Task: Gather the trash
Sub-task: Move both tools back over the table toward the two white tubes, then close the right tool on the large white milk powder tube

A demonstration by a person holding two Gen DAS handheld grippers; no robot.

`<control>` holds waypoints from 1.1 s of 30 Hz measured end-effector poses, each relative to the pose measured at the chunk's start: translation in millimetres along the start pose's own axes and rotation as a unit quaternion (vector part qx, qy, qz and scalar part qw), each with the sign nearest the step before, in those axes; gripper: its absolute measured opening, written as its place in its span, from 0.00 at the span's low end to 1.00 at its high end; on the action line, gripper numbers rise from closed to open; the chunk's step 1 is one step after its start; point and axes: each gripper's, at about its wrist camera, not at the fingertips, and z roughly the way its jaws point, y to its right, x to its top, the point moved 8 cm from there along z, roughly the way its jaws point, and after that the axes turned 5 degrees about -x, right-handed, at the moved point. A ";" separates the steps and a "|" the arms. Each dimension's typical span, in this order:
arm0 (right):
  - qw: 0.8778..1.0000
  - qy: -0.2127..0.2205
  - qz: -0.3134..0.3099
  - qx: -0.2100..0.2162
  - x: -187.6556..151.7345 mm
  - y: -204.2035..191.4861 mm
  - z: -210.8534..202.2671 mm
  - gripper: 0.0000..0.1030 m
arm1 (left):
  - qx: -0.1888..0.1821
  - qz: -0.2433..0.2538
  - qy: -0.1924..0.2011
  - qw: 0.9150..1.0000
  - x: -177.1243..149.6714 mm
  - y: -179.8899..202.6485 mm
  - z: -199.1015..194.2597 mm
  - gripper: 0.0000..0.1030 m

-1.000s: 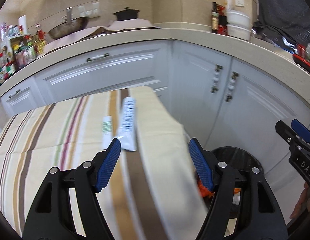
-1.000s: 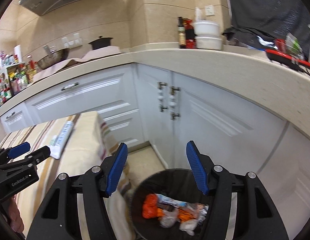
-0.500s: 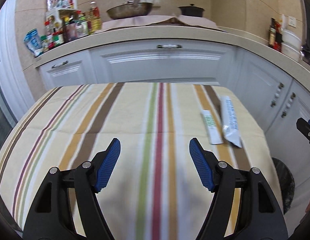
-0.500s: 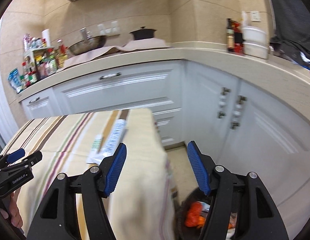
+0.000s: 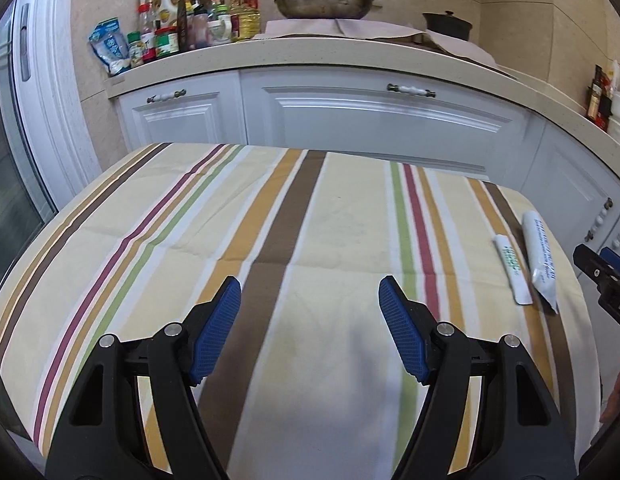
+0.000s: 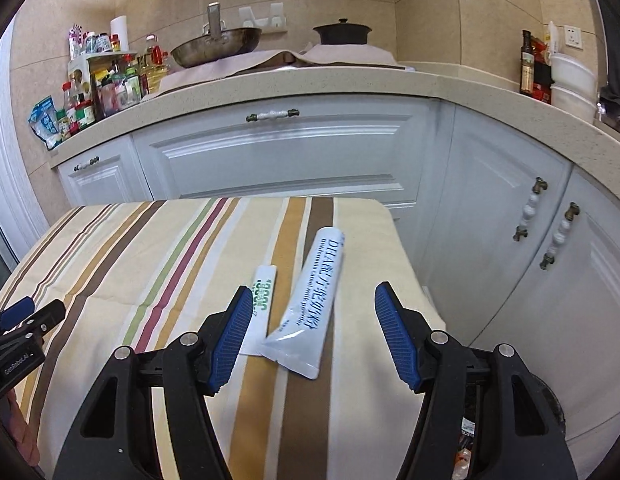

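Note:
Two flat pieces of trash lie side by side on the striped tablecloth (image 6: 109, 264): a large white tube with blue lettering (image 6: 316, 300) and a smaller white sachet with green print (image 6: 261, 304). My right gripper (image 6: 310, 334) is open and empty, hovering just above the near end of the tube. In the left wrist view the tube (image 5: 542, 258) and the sachet (image 5: 512, 268) lie at the table's right edge. My left gripper (image 5: 310, 330) is open and empty over the middle of the tablecloth (image 5: 189, 240).
A black trash bin (image 6: 550, 412) with rubbish inside stands on the floor right of the table, mostly hidden behind my right gripper. White cabinets (image 6: 289, 156) and a countertop with bottles (image 6: 93, 92), a wok (image 6: 215, 46) and a pot (image 6: 342, 34) lie beyond.
Both grippers have swung left from over the trash bin to over the table. The right one now hovers at the tube and sachet; the left one faces the table's middle.

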 end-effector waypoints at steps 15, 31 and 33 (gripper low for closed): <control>0.996 -0.087 0.007 -0.016 -14.7 -4.6 55.5 0.55 | 0.004 -0.022 -0.014 1.000 9.0 -26.0 25.9 0.68; 0.996 -0.088 0.004 0.000 -17.6 1.2 50.1 0.31 | -0.038 0.005 -0.025 0.999 0.8 25.3 25.0 0.74; 0.997 -0.083 0.004 0.000 -17.5 4.7 45.7 0.31 | -0.047 0.010 -0.028 0.998 -0.4 36.7 24.8 0.74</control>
